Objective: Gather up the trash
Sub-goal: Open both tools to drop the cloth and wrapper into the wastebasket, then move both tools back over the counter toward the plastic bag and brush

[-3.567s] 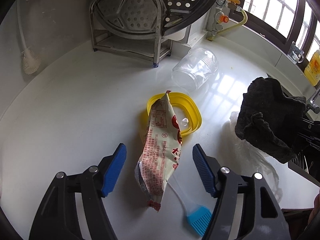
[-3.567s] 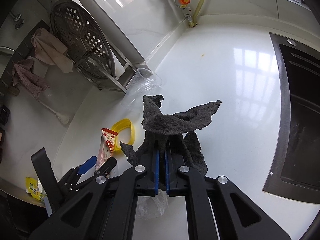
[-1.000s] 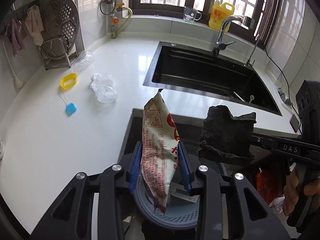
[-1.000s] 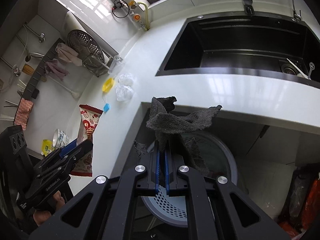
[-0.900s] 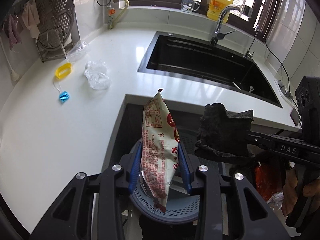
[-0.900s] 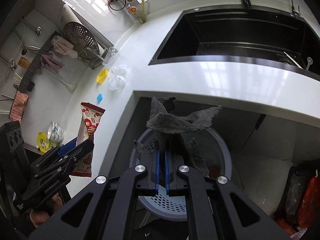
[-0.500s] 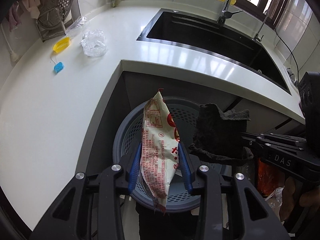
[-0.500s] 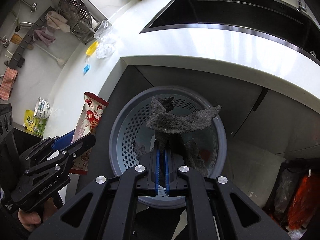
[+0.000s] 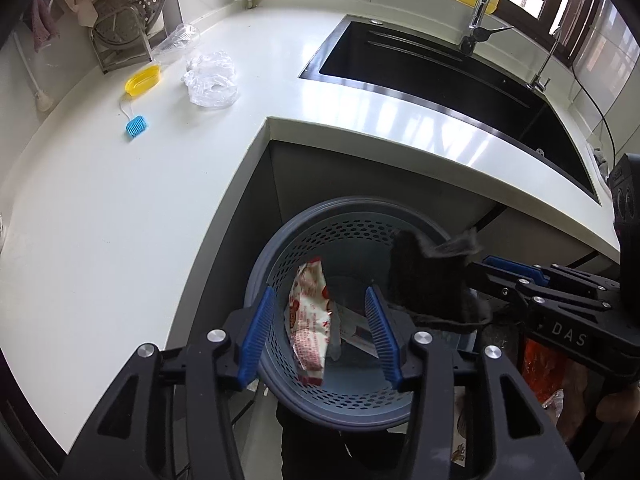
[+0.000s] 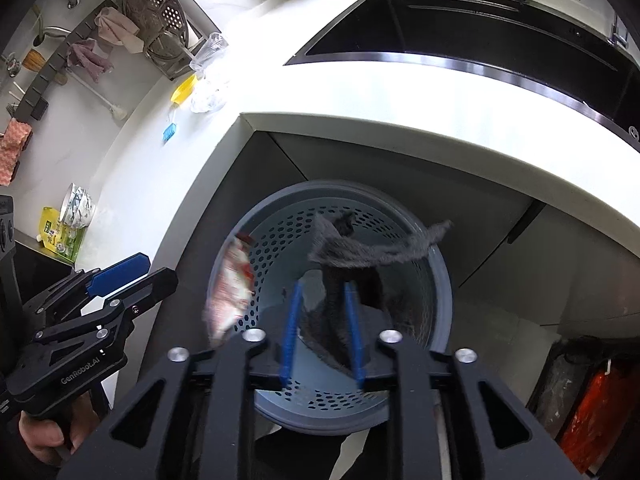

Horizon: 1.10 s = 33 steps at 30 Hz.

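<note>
A grey perforated trash bin (image 9: 280,248) stands on the floor below the counter corner; it also shows in the right wrist view (image 10: 438,276). My left gripper (image 9: 318,332) is open above it. The red-and-white snack wrapper (image 9: 308,316) is falling inside the bin, blurred in the right wrist view (image 10: 232,288). My right gripper (image 10: 322,332) is open over the bin. The dark grey rag (image 10: 360,256) hangs between its pads, slipping downward. The rag also shows at the bin's right rim (image 9: 432,280).
On the white counter (image 9: 120,200) lie a crumpled clear plastic bag (image 9: 210,80), a yellow lid (image 9: 143,79), a blue brush (image 9: 136,125) and a tipped clear cup (image 9: 180,38). A black sink (image 9: 440,84) is at the right. Red bags (image 10: 584,412) stand beside the bin.
Both grippers have opened over the bin. The snack wrapper has dropped from the left gripper into the bin. The rag is coming loose from the right gripper.
</note>
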{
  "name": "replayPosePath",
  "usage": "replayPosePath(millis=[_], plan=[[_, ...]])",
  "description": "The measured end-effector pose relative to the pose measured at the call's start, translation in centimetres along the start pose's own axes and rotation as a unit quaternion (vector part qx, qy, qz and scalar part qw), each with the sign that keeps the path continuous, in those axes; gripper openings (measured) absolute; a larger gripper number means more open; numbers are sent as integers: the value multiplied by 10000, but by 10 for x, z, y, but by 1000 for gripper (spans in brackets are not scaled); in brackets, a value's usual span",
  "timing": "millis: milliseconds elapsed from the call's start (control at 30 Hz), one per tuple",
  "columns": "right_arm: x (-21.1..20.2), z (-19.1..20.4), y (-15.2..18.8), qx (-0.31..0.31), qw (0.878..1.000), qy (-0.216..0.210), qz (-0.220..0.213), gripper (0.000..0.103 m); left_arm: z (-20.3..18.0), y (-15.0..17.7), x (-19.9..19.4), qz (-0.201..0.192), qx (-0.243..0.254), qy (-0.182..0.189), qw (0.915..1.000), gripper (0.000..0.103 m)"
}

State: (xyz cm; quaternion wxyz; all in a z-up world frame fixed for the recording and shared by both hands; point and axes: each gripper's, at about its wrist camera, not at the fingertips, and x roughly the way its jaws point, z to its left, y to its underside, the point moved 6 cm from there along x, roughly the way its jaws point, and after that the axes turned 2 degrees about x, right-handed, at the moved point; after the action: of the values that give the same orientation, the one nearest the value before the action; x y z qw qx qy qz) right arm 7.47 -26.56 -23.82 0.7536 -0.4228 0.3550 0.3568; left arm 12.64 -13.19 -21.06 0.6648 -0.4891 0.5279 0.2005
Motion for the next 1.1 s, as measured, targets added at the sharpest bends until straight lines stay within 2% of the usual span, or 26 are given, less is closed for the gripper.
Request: replayPosePath(millis=[133, 300, 433, 600, 667, 767, 933, 1100], plan=[[-3, 5, -3, -92, 10000, 17, -31, 46, 7, -1, -5, -38, -104, -75, 9999, 51], [-10, 11, -2, -117, 9999, -43, -82, 64, 17, -5, -20, -220, -297, -142, 9992, 72], [-21, 15, -4, -209, 9994, 125, -255, 73, 20, -10, -36, -415, -328, -259, 9983, 79], [-33, 21, -7, -391, 9969, 516, -447, 73, 20, -16, -55, -635, -383, -310, 9968, 92], [-37, 24, -9, -439, 9965, 503, -495, 73, 21, -17, -62, -719, -408, -404, 9958, 96], [-44, 22, -11, -355, 9965, 448, -608, 73, 21, -19, -68, -721, -415, -402, 9957, 97], [-49, 14, -14, -82, 9978, 366, -550, 73, 22, -17, -70, -578, -510, -571, 9954, 97], [-51, 12, -18, -90, 9974, 459, -546, 73, 31, -11, -74, -546, -682, -624, 9942, 97]])
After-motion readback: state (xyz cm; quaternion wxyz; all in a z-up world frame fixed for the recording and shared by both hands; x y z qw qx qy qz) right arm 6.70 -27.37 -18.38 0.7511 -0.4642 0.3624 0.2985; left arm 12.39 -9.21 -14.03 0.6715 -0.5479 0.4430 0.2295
